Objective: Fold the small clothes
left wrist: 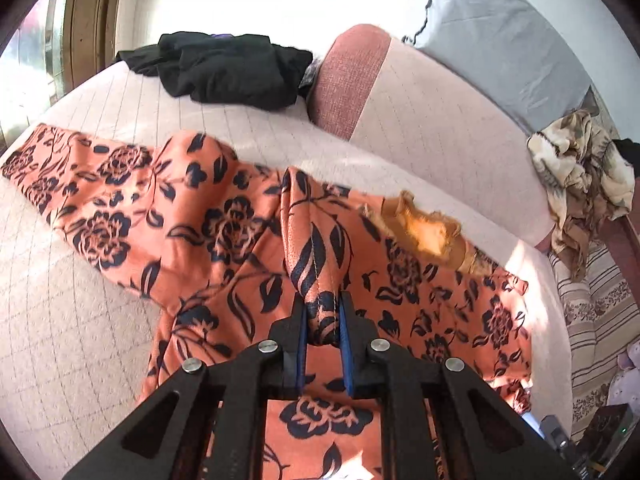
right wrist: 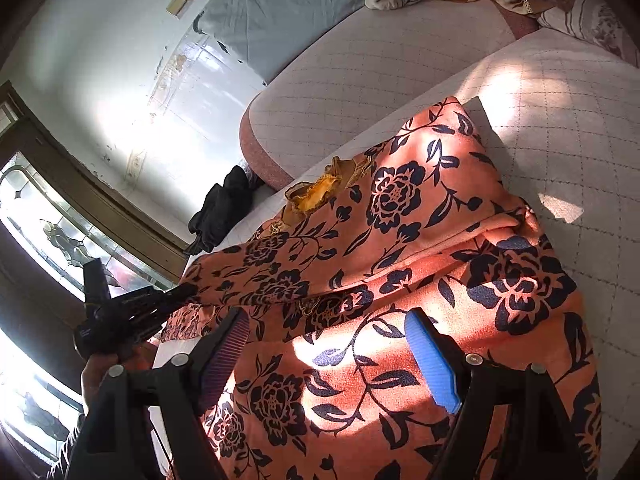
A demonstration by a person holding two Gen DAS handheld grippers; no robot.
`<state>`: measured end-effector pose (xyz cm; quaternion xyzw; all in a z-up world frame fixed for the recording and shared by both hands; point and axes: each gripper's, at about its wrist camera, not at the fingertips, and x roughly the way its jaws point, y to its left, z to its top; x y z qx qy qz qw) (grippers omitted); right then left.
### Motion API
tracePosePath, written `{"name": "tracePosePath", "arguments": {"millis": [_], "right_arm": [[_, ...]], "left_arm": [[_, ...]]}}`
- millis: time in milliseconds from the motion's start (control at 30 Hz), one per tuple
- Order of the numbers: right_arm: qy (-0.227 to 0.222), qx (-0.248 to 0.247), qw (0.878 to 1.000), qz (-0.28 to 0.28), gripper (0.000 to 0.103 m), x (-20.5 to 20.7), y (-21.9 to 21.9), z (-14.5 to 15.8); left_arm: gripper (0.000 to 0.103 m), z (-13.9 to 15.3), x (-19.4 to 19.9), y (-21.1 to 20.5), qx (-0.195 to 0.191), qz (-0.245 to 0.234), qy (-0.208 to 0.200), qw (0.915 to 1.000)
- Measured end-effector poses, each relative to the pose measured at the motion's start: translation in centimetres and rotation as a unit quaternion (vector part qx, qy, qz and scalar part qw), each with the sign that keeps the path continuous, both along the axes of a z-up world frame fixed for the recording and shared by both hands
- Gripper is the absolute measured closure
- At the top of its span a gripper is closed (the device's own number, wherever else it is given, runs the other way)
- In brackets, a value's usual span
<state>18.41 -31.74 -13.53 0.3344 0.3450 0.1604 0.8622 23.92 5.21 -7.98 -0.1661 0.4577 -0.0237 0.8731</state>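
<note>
In the left wrist view, the left gripper [left wrist: 323, 320] pinches a raised seam fold of the orange floral garment [left wrist: 192, 216], which sprawls across the frame's middle on the quilted bed [left wrist: 60, 340]. In the right wrist view, the right gripper [right wrist: 328, 356] hangs spread above the cloth at lower centre; it should probably grip an edge level with the left, so the fold lands square.

Black fingers [left wrist: 294, 340], blue ribbed pads [right wrist: 432, 364], silver screws [left wrist: 269, 346].

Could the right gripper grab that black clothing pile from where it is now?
Probably not yet. The right gripper is open over the orange flowered garment, and the black pile lies far off across the bed, near the window.
</note>
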Motion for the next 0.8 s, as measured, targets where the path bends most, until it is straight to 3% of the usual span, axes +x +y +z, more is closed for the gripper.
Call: {"name": "tracePosePath", "arguments": {"millis": [67,100,200,300,433,567,633,700,767,800], "right_arm": [[0.005,-0.002,1.000,-0.001,0.020,0.1,0.0,-0.3],[0.010,-0.004,1.000,-0.001,0.020,0.2,-0.1,-0.5],[0.010,-0.004,1.000,-0.014,0.020,0.0,-1.2,0.2],[-0.002,0.035,0.998,-0.053,0.018,0.8,-4.0,1.7],[0.012,0.075,0.997,-0.027,0.015,7.4,-6.1,2.7],[0.061,0.107,0.991,-0.049,0.015,15.3,-8.2,0.0],[0.127,0.111,0.983,-0.074,0.015,18.5,-9.5,-3.4],[0.122,0.154,0.975,-0.102,0.014,18.6,-10.3,-3.4],[0.082,0.167,0.980,-0.076,0.014,18.8,-9.6,-1.2],[0.064,0.147,0.985,-0.068,0.013,19.2,-9.2,-0.3]], "left_arm": [[0.088,-3.6,1.0,-0.4,0.031,0.004,0.050,0.9983],[0.088,-5.3,1.3,-0.1,0.029,0.008,0.077,0.9966],[0.088,-5.7,0.9,0.4,0.024,0.006,0.053,0.9983],[0.088,-6.1,0.9,1.2,0.009,0.002,0.053,0.9985],[0.088,-6.3,0.8,1.9,-0.001,0.001,0.048,0.9988],[0.087,-6.8,0.5,2.1,-0.008,0.003,0.048,0.9988],[0.087,-6.7,0.2,1.9,-0.008,0.000,0.049,0.9988],[0.086,-6.8,0.3,2.2,-0.014,-0.003,0.050,0.9986],[0.086,-7.1,0.6,2.4,-0.012,-0.005,0.049,0.9987],[0.086,-7.1,0.6,2.3,-0.009,-0.006,0.047,0.9988]]}}
